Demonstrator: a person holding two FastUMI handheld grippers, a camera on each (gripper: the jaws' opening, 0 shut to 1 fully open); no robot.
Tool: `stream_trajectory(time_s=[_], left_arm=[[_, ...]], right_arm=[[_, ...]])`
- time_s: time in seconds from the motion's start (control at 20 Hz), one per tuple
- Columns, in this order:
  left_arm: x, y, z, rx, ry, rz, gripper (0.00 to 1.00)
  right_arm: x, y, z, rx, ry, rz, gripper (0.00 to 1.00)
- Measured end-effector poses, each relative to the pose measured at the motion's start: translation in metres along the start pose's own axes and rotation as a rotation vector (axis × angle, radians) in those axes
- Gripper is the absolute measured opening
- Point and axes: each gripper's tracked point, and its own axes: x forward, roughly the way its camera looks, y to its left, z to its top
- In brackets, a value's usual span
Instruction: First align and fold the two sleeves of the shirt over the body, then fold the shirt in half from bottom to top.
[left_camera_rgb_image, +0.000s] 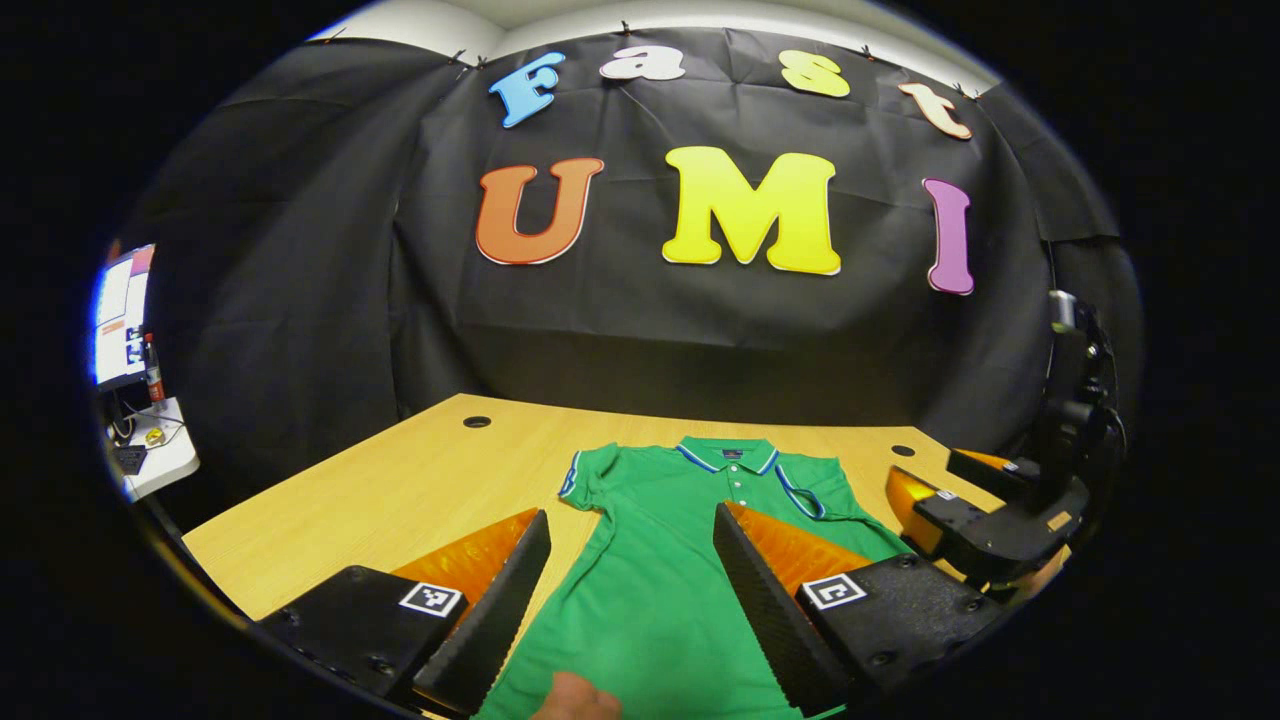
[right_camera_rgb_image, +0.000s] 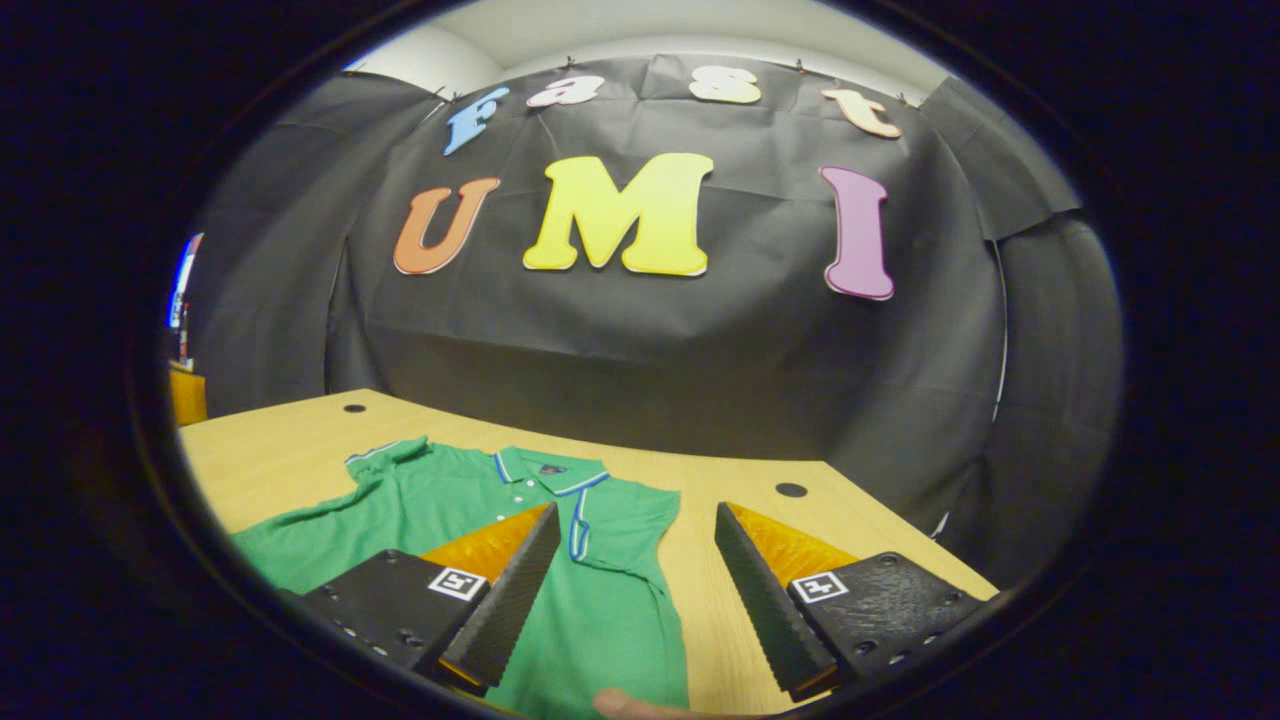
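A green polo shirt (left_camera_rgb_image: 650, 590) lies flat on the wooden table (left_camera_rgb_image: 400, 490), collar at the far end. Its left sleeve (left_camera_rgb_image: 582, 477) sticks out to the side. The other sleeve (left_camera_rgb_image: 815, 495) lies folded over the body, blue trim showing. My left gripper (left_camera_rgb_image: 631, 512) hovers open over the shirt's lower body, holding nothing. My right gripper (left_camera_rgb_image: 940, 480) is at the shirt's right edge. In the right gripper view, the right gripper (right_camera_rgb_image: 637, 508) is open above the edge of the shirt (right_camera_rgb_image: 610, 610), near the folded sleeve (right_camera_rgb_image: 600, 535).
Round cable holes (left_camera_rgb_image: 477, 421) (left_camera_rgb_image: 903, 450) mark the table's far corners. A lit monitor (left_camera_rgb_image: 120, 315) and a white shelf (left_camera_rgb_image: 155, 450) stand off the left side. A fingertip (left_camera_rgb_image: 575, 700) shows at the bottom edge. The black cloth wall closes the back.
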Motion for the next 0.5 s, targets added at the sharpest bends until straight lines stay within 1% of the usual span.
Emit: stream_trajectory(time_s=[0.05,0.15,0.2,0.25,0.3,0.35,0.5], left_arm=[[0.002,-0.001,0.002,-0.002,-0.007,-0.010,1.00],[0.015,0.003,0.007,0.031,-0.001,0.000,1.00],[0.025,0.006,0.010,0.048,0.013,0.005,1.00],[0.037,0.005,0.014,0.051,0.019,-0.001,1.00],[0.052,-0.001,0.023,0.046,0.006,-0.025,1.00],[0.070,-0.002,0.027,0.044,0.008,-0.028,1.00],[0.132,0.009,0.016,0.061,0.059,-0.020,1.00]], right_arm=[[-0.005,-0.001,-0.008,0.002,0.003,0.007,0.96],[-0.011,-0.005,-0.021,0.007,0.008,0.021,0.97],[-0.014,-0.007,-0.026,0.013,0.022,0.023,0.95],[-0.016,-0.009,-0.033,0.028,0.043,0.024,0.95],[-0.017,-0.008,-0.035,0.049,0.055,0.036,0.95],[-0.019,-0.008,-0.035,0.069,0.062,0.049,0.95],[-0.023,-0.012,-0.031,0.104,0.054,0.064,0.95]])
